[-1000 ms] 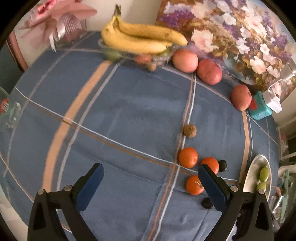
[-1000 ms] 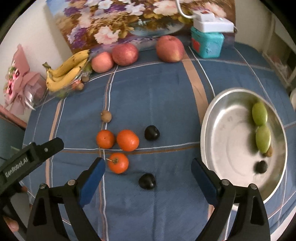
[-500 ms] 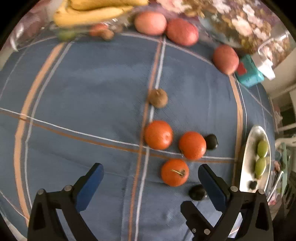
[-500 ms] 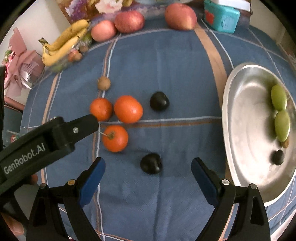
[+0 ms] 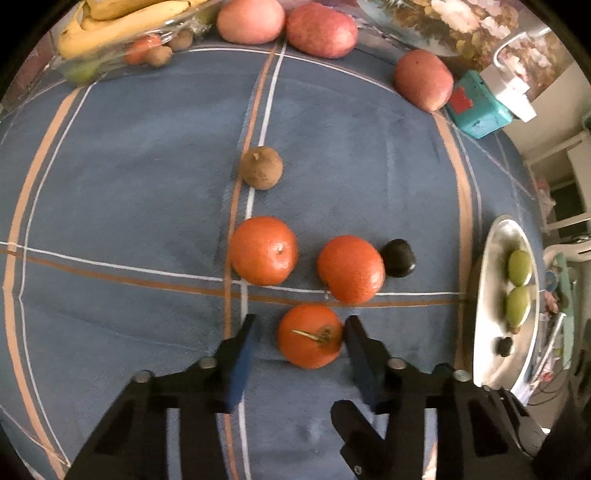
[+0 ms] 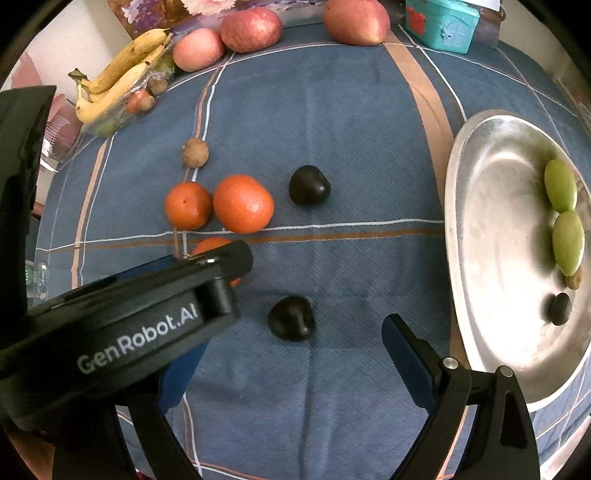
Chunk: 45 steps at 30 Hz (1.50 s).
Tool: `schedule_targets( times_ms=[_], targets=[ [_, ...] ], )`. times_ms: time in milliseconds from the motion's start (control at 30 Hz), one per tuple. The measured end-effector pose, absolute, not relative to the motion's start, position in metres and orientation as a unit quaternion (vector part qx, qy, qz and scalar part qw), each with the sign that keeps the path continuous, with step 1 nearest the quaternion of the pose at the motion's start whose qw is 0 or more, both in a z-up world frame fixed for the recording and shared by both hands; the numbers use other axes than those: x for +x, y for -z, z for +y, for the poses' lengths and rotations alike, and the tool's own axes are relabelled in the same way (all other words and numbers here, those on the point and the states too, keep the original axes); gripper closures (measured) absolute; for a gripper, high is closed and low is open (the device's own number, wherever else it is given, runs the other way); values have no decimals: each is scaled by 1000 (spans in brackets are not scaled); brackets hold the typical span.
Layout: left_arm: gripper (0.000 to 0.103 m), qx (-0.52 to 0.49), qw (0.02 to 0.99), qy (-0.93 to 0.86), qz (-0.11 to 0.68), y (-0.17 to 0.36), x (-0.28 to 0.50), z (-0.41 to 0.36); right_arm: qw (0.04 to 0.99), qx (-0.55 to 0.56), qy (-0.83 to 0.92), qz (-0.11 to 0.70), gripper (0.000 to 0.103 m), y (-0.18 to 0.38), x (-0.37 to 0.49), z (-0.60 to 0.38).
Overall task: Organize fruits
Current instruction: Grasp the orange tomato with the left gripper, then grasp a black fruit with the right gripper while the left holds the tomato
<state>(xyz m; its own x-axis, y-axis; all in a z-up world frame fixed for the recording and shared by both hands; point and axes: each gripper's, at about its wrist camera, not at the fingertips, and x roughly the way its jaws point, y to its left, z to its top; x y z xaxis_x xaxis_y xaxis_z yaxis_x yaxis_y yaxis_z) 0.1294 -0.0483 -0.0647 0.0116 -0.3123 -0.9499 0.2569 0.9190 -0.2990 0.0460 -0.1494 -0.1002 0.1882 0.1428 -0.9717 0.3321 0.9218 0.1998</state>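
Three oranges lie on the blue cloth. My left gripper point(image 5: 301, 345) has its jaws around the nearest stemmed orange point(image 5: 309, 335); the right pad touches it, the left pad stands a little off. Two more oranges point(image 5: 263, 250) point(image 5: 350, 268) lie beyond it. A brown fruit point(image 5: 261, 167) lies farther back. My right gripper point(image 6: 291, 354) is open and empty, with a dark plum point(image 6: 291, 318) just ahead between its fingers. A second plum point(image 6: 308, 185) lies farther out. The left gripper's body point(image 6: 122, 325) hides most of the stemmed orange in the right wrist view.
A metal bowl point(image 6: 491, 229) at the right holds two green fruits point(image 6: 561, 184), a small dark fruit and a small brown one. Bananas point(image 6: 122, 70) in a clear tray, three apples point(image 5: 321, 29) and a teal box point(image 5: 476, 107) line the far edge.
My left gripper has swung right and down to the oranges and narrowed its jaws around the stemmed one. My right gripper has moved forward, closer to the near plum.
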Motion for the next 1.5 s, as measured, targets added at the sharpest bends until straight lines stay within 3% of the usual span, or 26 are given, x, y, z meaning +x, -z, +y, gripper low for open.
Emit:
schedule_targets(
  times_ms=[33, 700, 800, 1000, 1400, 1500],
  targets=[
    [64, -24, 710, 203, 674, 64, 129, -46, 747, 189, 63, 634, 9, 101, 46, -150],
    [65, -43, 749, 126, 649, 39, 132, 42, 743, 164, 72, 645, 9, 119, 52, -137],
    [65, -52, 745, 125, 653, 42, 133, 53, 743, 160, 77, 645, 2, 121, 53, -132],
    [65, -54, 741, 123, 658, 44, 135, 58, 736, 77, 76, 668, 0, 130, 58, -107],
    [65, -57, 738, 120, 661, 51, 146, 55, 714, 82, 85, 690, 0, 133, 75, -110],
    [65, -56, 740, 119, 660, 50, 146, 56, 719, 80, 88, 685, 13, 127, 75, -109]
  ],
)
